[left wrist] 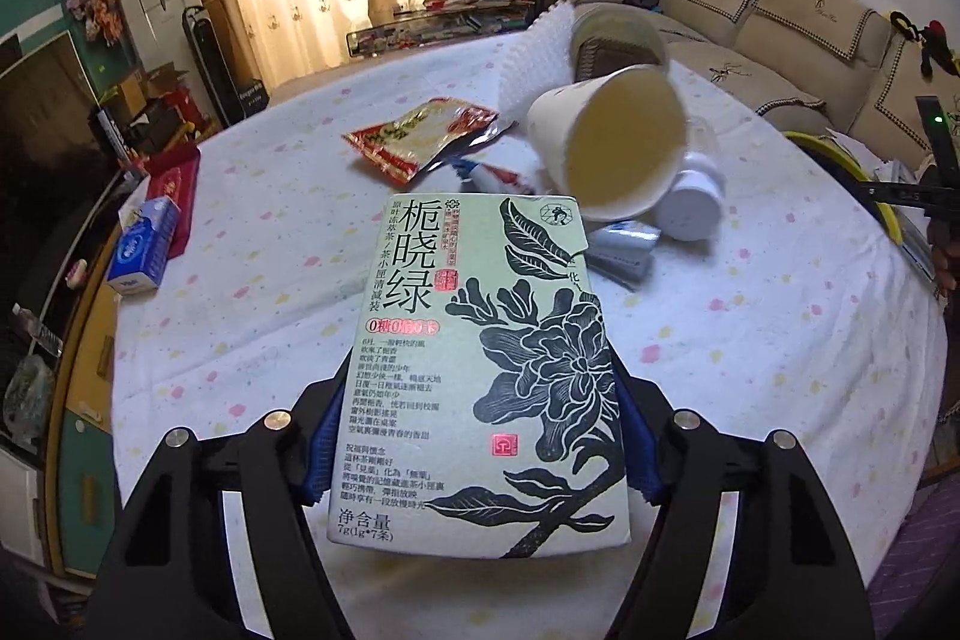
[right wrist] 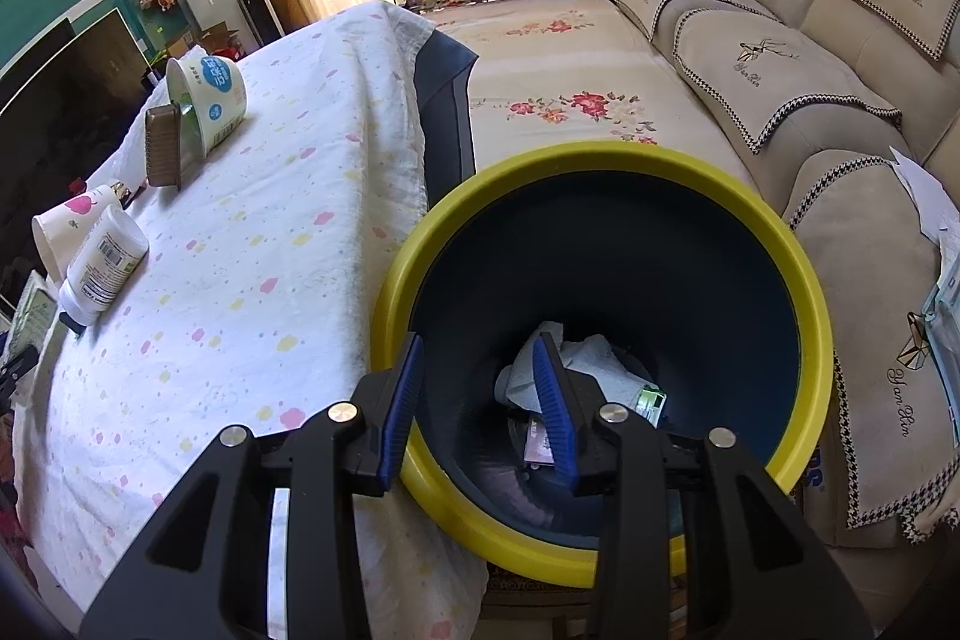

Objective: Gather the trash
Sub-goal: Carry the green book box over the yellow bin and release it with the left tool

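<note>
My left gripper is shut on a pale green tea box with black flower print, held above the table. Beyond it lie a tipped white paper cup, a white bottle, a red snack wrapper and a silver wrapper. My right gripper is open, its fingers straddling the near left rim of a yellow-rimmed dark trash bin beside the table. Crumpled paper and small packets lie in the bin's bottom.
The table has a white dotted cloth. On it lie a blue-white tub, a brown tray, a tissue pack and a red box. A beige sofa runs along the right.
</note>
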Action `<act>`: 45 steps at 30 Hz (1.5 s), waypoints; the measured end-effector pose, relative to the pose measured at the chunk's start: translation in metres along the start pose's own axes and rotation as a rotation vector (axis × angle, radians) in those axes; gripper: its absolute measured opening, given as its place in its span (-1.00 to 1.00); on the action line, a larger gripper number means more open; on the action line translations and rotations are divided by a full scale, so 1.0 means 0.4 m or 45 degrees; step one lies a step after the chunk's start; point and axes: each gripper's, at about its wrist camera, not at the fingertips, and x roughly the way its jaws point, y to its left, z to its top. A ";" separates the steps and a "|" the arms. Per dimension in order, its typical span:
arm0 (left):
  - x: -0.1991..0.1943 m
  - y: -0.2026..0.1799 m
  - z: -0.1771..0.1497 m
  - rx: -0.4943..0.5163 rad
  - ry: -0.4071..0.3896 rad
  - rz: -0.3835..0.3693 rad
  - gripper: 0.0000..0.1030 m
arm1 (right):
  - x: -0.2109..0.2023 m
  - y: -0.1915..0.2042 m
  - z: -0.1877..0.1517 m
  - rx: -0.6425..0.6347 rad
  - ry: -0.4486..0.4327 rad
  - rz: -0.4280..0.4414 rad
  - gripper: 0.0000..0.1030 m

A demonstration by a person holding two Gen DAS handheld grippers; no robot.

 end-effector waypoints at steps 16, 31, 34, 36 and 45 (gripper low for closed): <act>-0.127 -0.368 0.150 0.157 -0.124 -0.194 0.38 | -0.105 -0.097 -0.055 0.099 -0.098 -0.036 -0.29; 0.131 -0.821 0.343 0.334 0.010 -0.409 0.38 | -0.211 -0.311 -0.124 0.283 -0.184 -0.137 -0.24; 0.182 -0.862 0.363 0.342 0.048 -0.421 0.38 | -0.212 -0.338 -0.130 0.301 -0.182 -0.144 -0.24; 0.211 -0.889 0.376 0.343 0.076 -0.436 0.38 | -0.207 -0.351 -0.132 0.312 -0.179 -0.143 -0.24; 0.291 -0.954 0.405 0.364 0.134 -0.441 0.44 | -0.190 -0.371 -0.141 0.338 -0.158 -0.138 -0.23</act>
